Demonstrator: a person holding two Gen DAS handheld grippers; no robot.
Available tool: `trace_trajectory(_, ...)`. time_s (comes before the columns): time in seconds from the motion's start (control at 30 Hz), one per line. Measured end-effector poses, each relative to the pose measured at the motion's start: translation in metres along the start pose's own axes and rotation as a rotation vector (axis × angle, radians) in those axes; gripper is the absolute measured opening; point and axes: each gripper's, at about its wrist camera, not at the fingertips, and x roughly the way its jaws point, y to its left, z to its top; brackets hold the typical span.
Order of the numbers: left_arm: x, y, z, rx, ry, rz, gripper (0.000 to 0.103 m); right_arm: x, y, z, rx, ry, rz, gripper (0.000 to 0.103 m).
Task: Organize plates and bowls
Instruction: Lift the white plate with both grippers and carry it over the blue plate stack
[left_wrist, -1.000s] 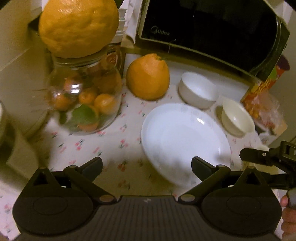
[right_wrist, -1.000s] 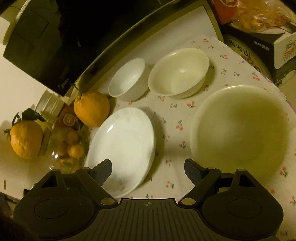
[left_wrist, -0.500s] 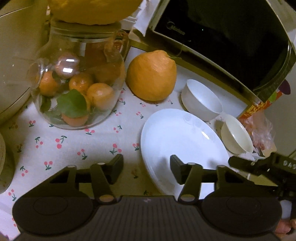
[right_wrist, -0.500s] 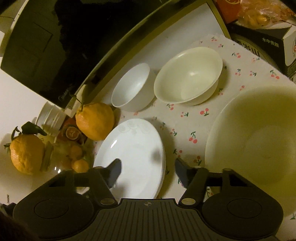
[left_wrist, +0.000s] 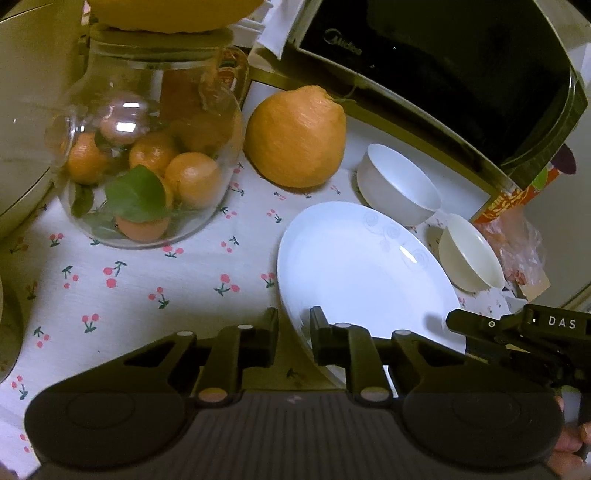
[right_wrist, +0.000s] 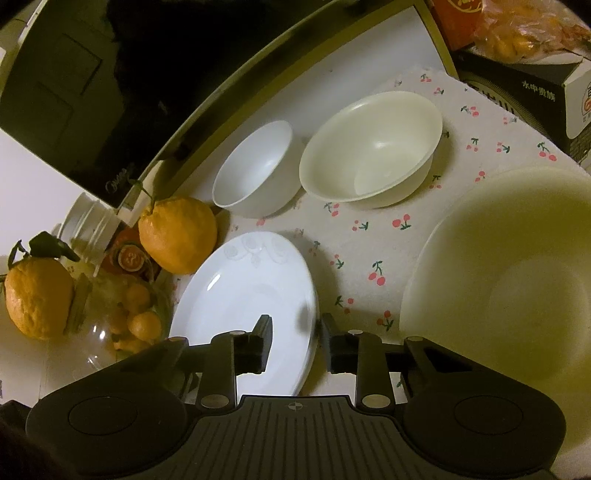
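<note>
My left gripper (left_wrist: 293, 325) and right gripper (right_wrist: 295, 332) are both closing on opposite rims of the white plate (left_wrist: 364, 266), rim between each pair of jaws. Plate lies flat on the cherry-print cloth (left_wrist: 147, 280), long axis 11-to-5 in the left view; bowls at 1 o'clock.

Open cloth (left_wrist: 129, 295) is lying left of the white plate (left_wrist: 362, 273), w/ room for a gripper to pass. Glass jar (left_wrist: 147, 166) & big orange (left_wrist: 295, 136) are blocking the far-left side; microwave (left_wrist: 443, 74) is walling off the back. White bowl (right_wrist: 255, 170) & cream bowl (right_wrist: 369, 151) are sitting just beyond the plate, narrow gap btwn them. Large cream dish (right_wrist: 498, 288) is crowding the right; a cloth strip is running btwn it & the plate. Boxes (right_wrist: 535, 92) are closing off the far-right corner.
</note>
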Motion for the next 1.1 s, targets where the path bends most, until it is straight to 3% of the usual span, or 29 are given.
trace_trajectory(0.53,0.0,-0.003,0.001,-0.002,-0.004,-0.001,0.014,-0.009,0.012,0.0,-0.063,-0.002,0.011,0.028)
trace_trajectory(1.1,-0.056,-0.01,-0.006,0.049,-0.059,-0.021,0.016,-0.056,0.038,-0.013,-0.162,-0.032,0.061,0.028)
